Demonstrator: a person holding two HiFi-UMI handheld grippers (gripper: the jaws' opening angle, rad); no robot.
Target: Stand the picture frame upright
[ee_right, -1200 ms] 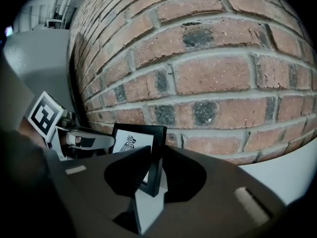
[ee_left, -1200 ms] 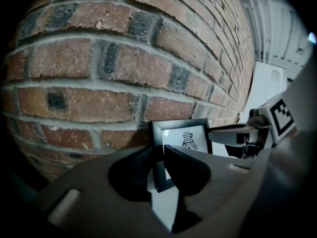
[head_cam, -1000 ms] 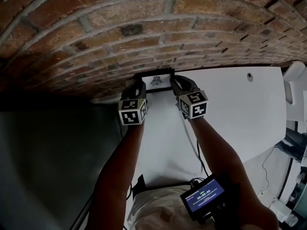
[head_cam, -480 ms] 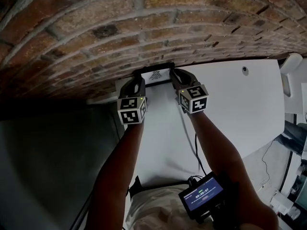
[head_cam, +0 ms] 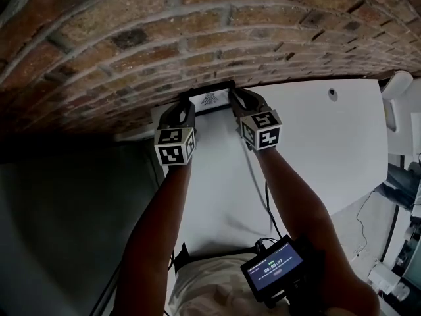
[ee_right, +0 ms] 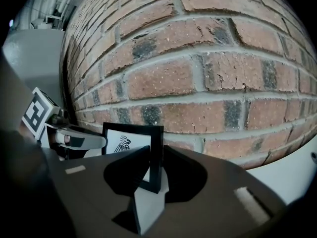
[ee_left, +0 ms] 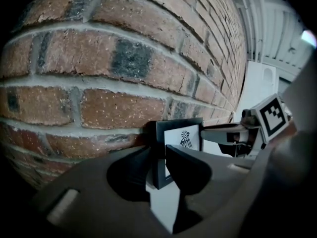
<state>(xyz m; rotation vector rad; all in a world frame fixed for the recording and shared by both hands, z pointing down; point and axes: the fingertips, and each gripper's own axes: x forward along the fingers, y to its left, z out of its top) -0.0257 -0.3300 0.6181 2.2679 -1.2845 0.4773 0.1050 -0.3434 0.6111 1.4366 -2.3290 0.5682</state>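
— Brick wall (head_cam: 131,38) behind, white table (head_cam: 316,150) below: our black picture frame (head_cam: 209,99) stands upright against the bricks.
— We straddle its sides, left gripper (head_cam: 186,105) and right gripper (head_cam: 234,97) jaws just loosened apart; table's free rightward.

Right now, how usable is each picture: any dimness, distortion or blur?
Head view: dim overall, brick wall bowed by the wide lens, picture frame small but readable, white table the brightest area. Left gripper view: bricks bulge fisheye-style, corners fall to black, frame sharp. Right gripper view: same bulge and dark corners, frame's print clear.
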